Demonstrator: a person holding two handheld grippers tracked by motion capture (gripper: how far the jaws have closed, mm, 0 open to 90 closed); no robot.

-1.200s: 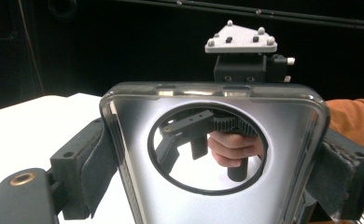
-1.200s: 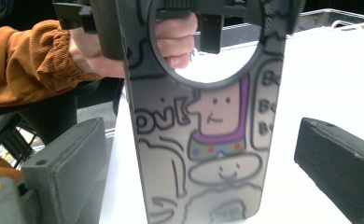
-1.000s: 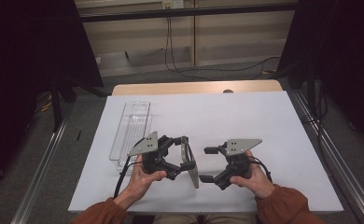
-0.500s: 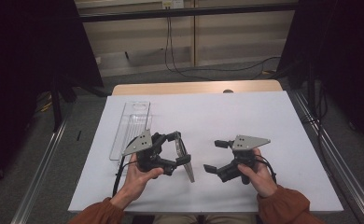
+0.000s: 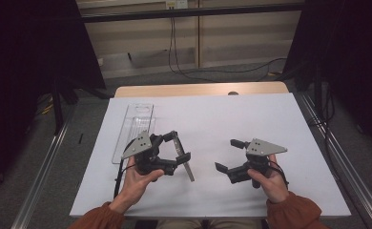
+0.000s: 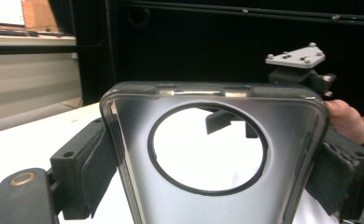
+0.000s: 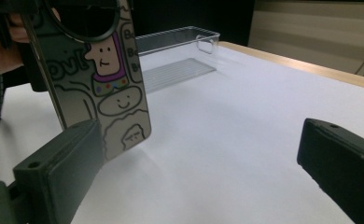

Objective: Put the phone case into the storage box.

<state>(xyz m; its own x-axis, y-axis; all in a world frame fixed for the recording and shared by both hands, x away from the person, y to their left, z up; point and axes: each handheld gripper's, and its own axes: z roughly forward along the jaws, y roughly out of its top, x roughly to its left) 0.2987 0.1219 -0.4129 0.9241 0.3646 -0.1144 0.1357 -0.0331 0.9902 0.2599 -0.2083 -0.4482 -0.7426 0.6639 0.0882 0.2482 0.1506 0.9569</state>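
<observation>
Item: phone case [image 5: 184, 157], pinched upright in my left gripper [image 5: 174, 150]; right gripper [image 5: 229, 155] spread, apart; I'd lower gently toward clear tray [image 5: 135, 129]

White sheet [image 5: 251, 119] over wooden table [image 5: 201, 89]; grey floor [image 5: 41, 157]; black curtains [image 5: 29, 43] both sides; beige wall panels [image 5: 232, 36] behind; cables [image 5: 174, 47] hanging.

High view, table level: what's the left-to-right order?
Clear plastic tray → left hand-held gripper → phone case clamped in it → right hand-held gripper, jaws apart.
</observation>
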